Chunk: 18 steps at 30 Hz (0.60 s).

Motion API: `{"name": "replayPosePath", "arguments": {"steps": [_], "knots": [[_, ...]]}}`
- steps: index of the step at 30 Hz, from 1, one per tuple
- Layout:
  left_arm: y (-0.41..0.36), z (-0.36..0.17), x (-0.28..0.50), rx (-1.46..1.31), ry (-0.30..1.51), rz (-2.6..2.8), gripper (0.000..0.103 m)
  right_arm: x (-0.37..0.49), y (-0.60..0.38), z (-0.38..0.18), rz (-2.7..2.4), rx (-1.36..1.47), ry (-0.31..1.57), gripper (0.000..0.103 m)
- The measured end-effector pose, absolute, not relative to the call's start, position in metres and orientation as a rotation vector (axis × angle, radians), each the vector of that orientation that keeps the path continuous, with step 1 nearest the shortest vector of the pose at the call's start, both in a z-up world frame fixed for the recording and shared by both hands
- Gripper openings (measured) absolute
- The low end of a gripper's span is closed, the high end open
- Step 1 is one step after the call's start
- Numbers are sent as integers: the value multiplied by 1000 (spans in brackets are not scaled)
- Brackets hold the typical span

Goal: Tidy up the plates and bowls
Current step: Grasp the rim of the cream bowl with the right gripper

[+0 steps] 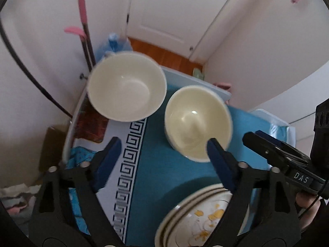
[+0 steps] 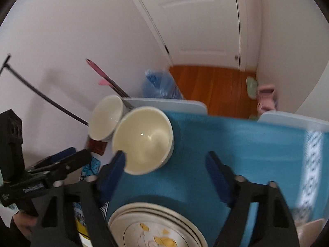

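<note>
Two cream bowls stand on a table with a blue cloth (image 1: 164,164). The far bowl (image 1: 126,86) is at the table's left edge, the near bowl (image 1: 197,121) to its right. A stack of cream plates (image 1: 197,218) with a yellow pattern lies close to me. My left gripper (image 1: 164,150) is open, its right fingertip by the near bowl's rim. My right gripper (image 2: 166,160) is open above the cloth (image 2: 236,144), its left fingertip at the near bowl (image 2: 144,138). The far bowl (image 2: 107,119) and the plates (image 2: 156,226) show there too.
The cloth's white key-pattern border (image 1: 127,164) runs along the left. Beyond the table are a white door (image 1: 174,10), wooden floor (image 2: 209,86), a blue bag (image 2: 158,84), pink-handled sticks (image 1: 82,20) and slippers (image 2: 265,96).
</note>
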<state>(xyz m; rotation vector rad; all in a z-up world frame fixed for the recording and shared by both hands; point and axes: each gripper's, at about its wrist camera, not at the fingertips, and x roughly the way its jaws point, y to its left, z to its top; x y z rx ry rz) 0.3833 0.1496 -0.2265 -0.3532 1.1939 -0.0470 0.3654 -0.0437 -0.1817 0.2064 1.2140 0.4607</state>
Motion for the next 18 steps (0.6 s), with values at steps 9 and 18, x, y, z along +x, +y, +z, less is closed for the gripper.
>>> {"name": "replayPosePath", "arguments": {"steps": [9, 18], "knots": [[141, -268, 409, -356, 1267, -99, 49, 385, -24, -220, 450, 204, 1295, 42], [130, -277, 414, -333, 1269, -107, 20, 395, -20, -231, 467, 196, 1306, 25]]}}
